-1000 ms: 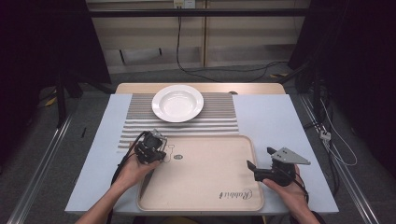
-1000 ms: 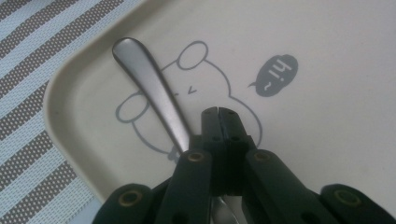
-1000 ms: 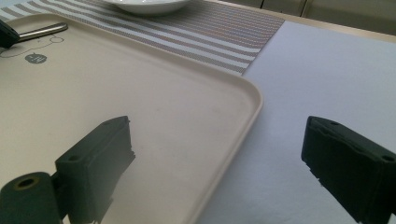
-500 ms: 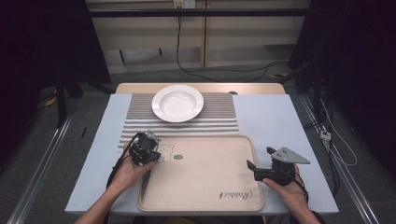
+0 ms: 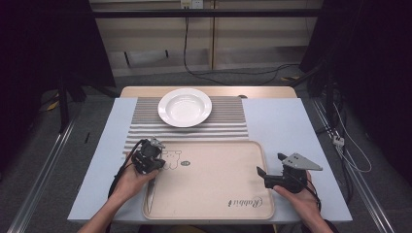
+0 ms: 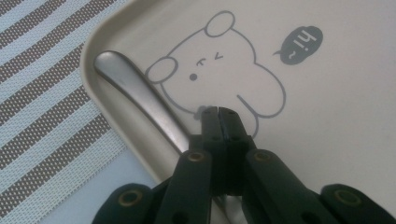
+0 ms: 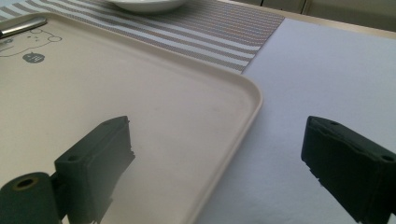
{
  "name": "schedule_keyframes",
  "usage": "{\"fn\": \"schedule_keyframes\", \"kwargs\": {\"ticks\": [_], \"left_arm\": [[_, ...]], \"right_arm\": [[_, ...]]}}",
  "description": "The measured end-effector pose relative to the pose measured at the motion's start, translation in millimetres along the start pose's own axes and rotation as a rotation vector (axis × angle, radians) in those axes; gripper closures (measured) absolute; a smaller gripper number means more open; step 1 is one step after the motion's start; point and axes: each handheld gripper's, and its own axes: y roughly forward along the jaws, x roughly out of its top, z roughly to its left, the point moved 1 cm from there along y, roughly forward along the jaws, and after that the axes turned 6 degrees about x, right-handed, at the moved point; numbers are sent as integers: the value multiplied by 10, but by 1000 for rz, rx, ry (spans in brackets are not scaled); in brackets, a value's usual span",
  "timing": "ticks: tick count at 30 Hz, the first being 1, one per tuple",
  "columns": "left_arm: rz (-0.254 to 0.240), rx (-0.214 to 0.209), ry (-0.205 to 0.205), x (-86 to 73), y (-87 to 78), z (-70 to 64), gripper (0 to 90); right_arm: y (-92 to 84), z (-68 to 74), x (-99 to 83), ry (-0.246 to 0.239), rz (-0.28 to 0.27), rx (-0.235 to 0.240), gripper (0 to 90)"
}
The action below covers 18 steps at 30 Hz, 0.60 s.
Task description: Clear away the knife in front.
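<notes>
Left gripper, jaws closed, apparently pinches the knife on the tray; right gripper gapes empty. Next: lift clear.

Grey floor, dark curtains, trailing cables

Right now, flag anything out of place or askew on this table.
Nothing spilled or damaged. One oddity: a metal utensil lies along the tray's left rim rather than by the empty white plate on the striped mat.
</notes>
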Motion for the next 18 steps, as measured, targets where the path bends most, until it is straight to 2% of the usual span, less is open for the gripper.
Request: {"fn": "schedule_keyframes", "kwargs": {"ticks": [10, 12, 15, 16, 18], "left_arm": [[-26, -22, 0, -34, -1, 25, 900], [-68, -2, -7, -40, -22, 32, 899], [-138, -29, 4, -30, -80, 37, 899], [-153, -36, 6, -28, -97, 34, 887], [-196, -17, 4, -26, -118, 22, 810]], "right_arm": [[-8, -7, -1, -1, -2, -1, 85], [-10, -8, -1, 0, -3, -1, 85], [-10, -3, 0, 0, -2, 0, 85], [-10, -4, 0, 0, -1, -1, 85], [-11, -5, 0, 1, -2, -2, 85]]}}
